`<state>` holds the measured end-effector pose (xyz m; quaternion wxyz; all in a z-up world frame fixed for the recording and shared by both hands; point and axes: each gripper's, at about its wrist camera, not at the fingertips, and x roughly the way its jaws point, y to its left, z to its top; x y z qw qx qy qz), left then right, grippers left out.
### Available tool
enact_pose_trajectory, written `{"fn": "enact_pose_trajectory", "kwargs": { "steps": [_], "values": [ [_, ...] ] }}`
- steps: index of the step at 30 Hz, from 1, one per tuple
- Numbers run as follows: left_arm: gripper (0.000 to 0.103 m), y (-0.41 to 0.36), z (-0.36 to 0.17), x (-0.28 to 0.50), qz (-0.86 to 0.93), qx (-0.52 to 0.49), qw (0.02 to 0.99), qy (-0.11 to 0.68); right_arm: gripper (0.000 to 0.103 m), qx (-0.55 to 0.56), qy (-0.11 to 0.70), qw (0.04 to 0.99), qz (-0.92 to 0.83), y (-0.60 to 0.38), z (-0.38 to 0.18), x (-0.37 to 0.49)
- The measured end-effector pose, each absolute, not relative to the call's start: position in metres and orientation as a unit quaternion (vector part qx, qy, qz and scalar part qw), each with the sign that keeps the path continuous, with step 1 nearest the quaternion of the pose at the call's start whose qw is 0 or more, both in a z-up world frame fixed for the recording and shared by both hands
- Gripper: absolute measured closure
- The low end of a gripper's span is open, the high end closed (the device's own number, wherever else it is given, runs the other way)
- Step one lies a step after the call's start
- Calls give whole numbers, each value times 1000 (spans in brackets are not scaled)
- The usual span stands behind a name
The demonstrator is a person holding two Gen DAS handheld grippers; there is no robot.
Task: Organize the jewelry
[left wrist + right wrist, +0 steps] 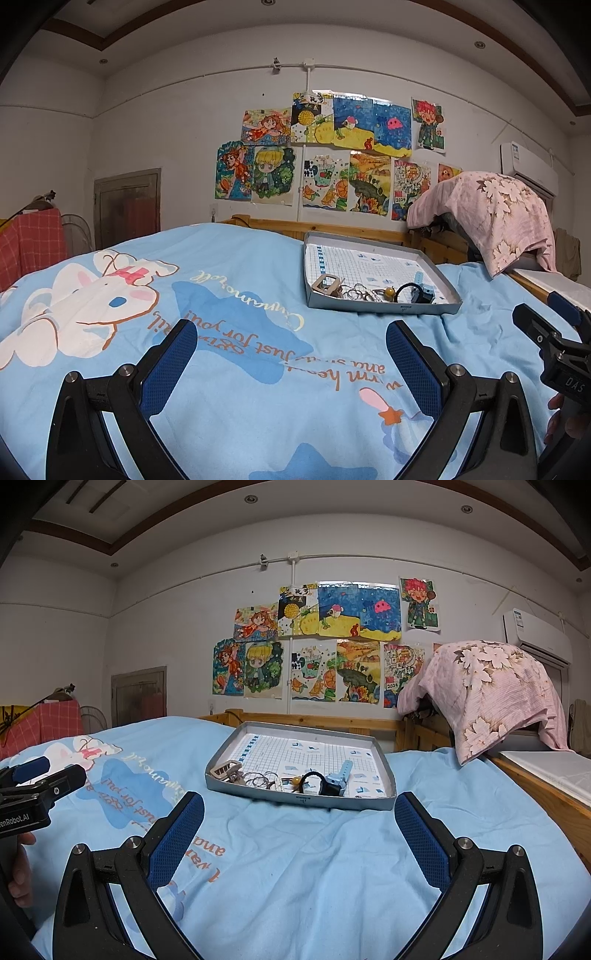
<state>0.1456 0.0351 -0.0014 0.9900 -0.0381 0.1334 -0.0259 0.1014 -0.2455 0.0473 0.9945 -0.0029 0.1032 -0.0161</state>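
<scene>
Jewelry (291,777) heaped along near wall of tray (380,753) on bed, straight ahead of right tongs (299,834); left tongs (291,350) farther off, tray to their right. Both spread, empty.

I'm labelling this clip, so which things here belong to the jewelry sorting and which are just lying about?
Job: tray; buckle; rings; amber bead; black band; blue watch; left gripper and right gripper, both open.

Lying about: bedspread; pink cloth; drawings; air conditioner.

Matt cloth bedspread (295,849), wooden bedframe (325,722)
</scene>
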Motion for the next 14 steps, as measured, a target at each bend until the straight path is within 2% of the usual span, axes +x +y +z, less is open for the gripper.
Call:
{"fn": "enact_pose_trajectory", "kwargs": {
  "steps": [14],
  "values": [
    [0,42,-3,148,-13,-30,991,131,2,-2,104,994,-16,-247,47,102]
  ]
}}
